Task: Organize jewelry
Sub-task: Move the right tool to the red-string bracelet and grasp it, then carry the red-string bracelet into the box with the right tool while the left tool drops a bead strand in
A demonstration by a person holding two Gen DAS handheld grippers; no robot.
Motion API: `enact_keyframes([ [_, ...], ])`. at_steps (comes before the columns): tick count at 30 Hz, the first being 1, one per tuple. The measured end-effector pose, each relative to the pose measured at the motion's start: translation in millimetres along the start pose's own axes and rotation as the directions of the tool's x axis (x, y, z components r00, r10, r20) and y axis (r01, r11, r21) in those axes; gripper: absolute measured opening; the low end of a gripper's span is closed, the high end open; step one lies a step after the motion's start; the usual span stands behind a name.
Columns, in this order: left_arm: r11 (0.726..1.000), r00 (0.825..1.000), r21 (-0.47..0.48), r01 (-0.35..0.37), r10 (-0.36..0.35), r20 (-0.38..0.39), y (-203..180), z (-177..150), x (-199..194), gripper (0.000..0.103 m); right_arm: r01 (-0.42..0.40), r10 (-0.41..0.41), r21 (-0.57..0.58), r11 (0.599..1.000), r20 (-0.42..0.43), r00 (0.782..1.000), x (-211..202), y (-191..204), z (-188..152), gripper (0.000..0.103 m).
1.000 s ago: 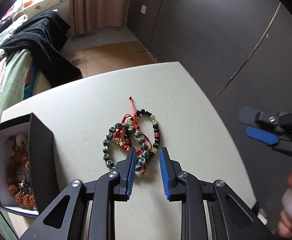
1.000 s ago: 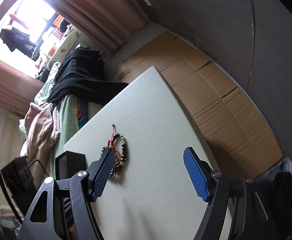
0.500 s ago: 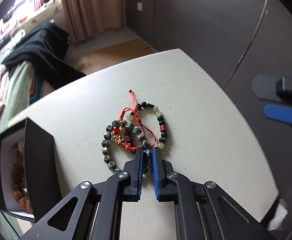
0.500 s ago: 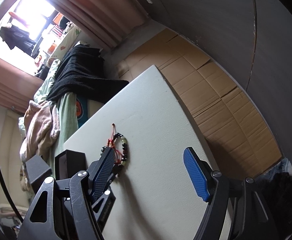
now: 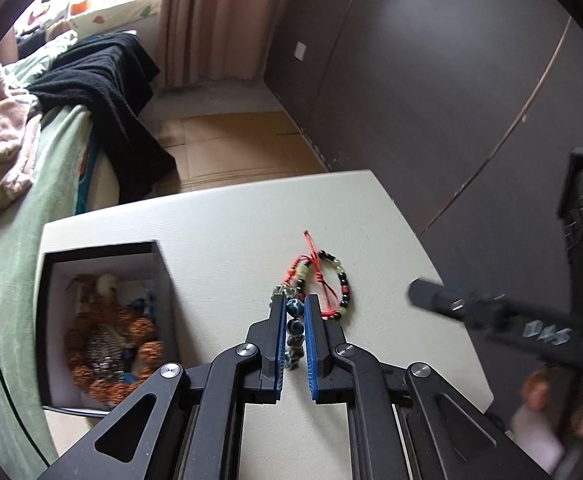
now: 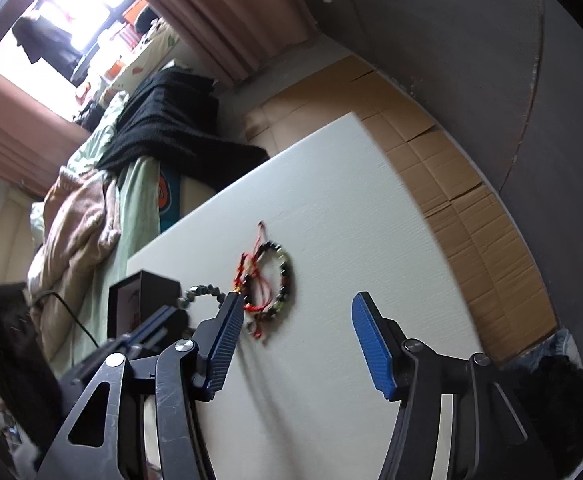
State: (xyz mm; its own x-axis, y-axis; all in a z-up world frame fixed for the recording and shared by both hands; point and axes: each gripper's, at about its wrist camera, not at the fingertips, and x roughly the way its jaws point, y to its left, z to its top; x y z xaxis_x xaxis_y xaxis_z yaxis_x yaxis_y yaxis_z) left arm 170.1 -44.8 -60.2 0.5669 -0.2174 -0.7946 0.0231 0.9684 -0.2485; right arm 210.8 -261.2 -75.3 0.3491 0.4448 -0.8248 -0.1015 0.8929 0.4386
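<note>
We have the left gripper (image 5: 293,308) clenched on the grey-blue bead bracelet (image 5: 294,322), its blue pads pressing the strand from both sides. In the right wrist view that strand arcs clear of the table (image 6: 331,208) beside the black box (image 6: 143,292), so we judge it lifted and on its way to the box.

Our right gripper (image 6: 297,320) hangs above the table with its jaws spread wide and nothing between them.

The box (image 5: 103,328) stands open just left of the held bracelet, and it already holds a heap of orange-brown beads and some metal pieces, so part of the sorting looks done. Left on the table are the dark-and-green bead bracelet (image 5: 341,286) and the red cord bracelet (image 5: 311,276), lying tangled over each other, just beyond our left fingertips.

The held bracelet shows round, glossy, mottled beads on a loose string; it will probably sag and swing rather than keep its ring shape.
</note>
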Motion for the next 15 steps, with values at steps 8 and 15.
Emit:
enact_keyframes([
  [8, 0.999, 0.999, -0.045, 0.029, -0.026, 0.047, 28, 2, -28, 0.009, -0.015, 0.013, -0.045, 0.999, -0.032, 0.999, 33, 25, -3, 0.037],
  [15, 0.993, 0.996, -0.110, 0.050, -0.041, 0.083, 60, 8, -44, 0.009, -0.019, 0.016, -0.067, 0.998, -0.037, 0.999, 58, 35, 6, 0.034],
])
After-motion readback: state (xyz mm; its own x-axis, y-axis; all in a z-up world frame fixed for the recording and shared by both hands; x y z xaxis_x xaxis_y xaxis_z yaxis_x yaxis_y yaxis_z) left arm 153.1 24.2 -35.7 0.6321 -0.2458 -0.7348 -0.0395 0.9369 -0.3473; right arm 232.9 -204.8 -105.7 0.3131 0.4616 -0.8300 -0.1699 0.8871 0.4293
